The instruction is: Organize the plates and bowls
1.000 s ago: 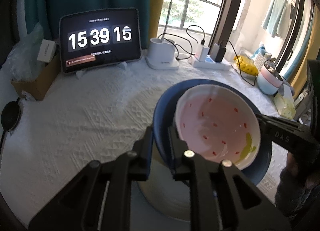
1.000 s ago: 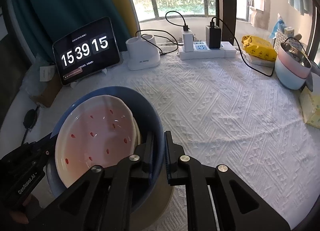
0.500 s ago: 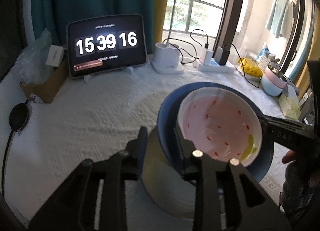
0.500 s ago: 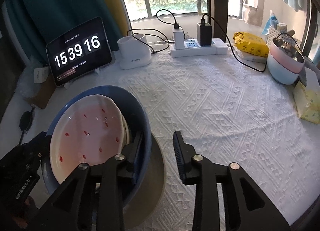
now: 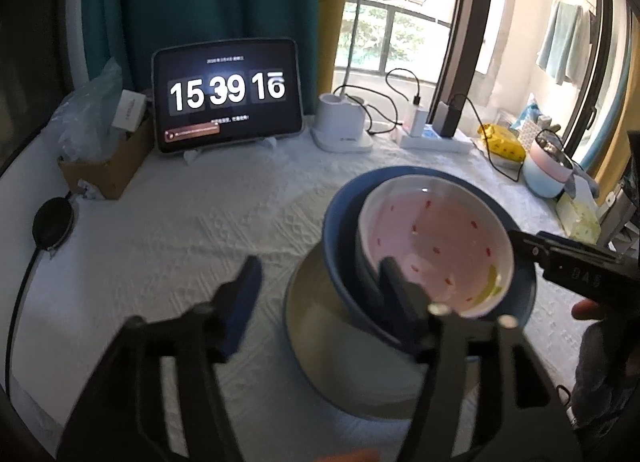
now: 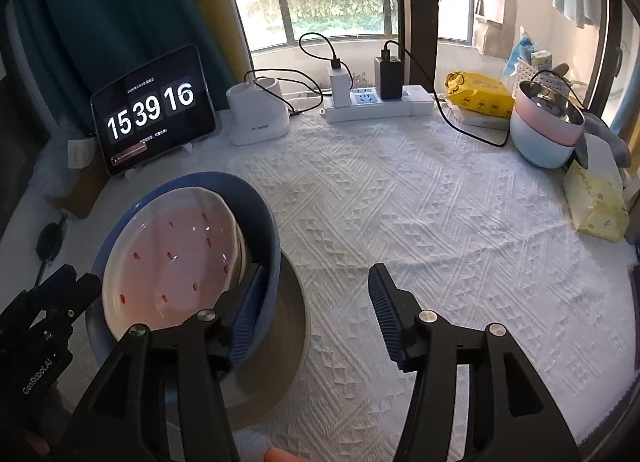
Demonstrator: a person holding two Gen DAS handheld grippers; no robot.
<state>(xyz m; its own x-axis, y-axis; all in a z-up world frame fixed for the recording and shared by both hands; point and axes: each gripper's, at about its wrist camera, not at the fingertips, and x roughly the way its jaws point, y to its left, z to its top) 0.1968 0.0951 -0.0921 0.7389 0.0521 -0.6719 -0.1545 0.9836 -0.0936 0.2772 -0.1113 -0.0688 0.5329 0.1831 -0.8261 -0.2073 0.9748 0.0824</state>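
White textured tablecloth (image 6: pixel 420 222) by a sunlit window (image 6: pixel 320 2); left gripper (image 5: pixel 320 282) and right gripper (image 6: pixel 316 302) opening, gripping nothing.

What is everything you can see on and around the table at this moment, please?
Bowl: one, blue, on the beige dish.
Plate: one, pink with red specks, inside the bowl.
Dish: one, beige, bottom of stack.
Tablet: one, black, back left, showing a clock.
Power strip: one, white, by the window.
Pots: two stacked, pink over pale blue, far right.
Tissue box: one, yellow, right edge.
Left gripper: black, jaws opening, straddling the bowl rim.
Right gripper: black, jaws opening, likewise.
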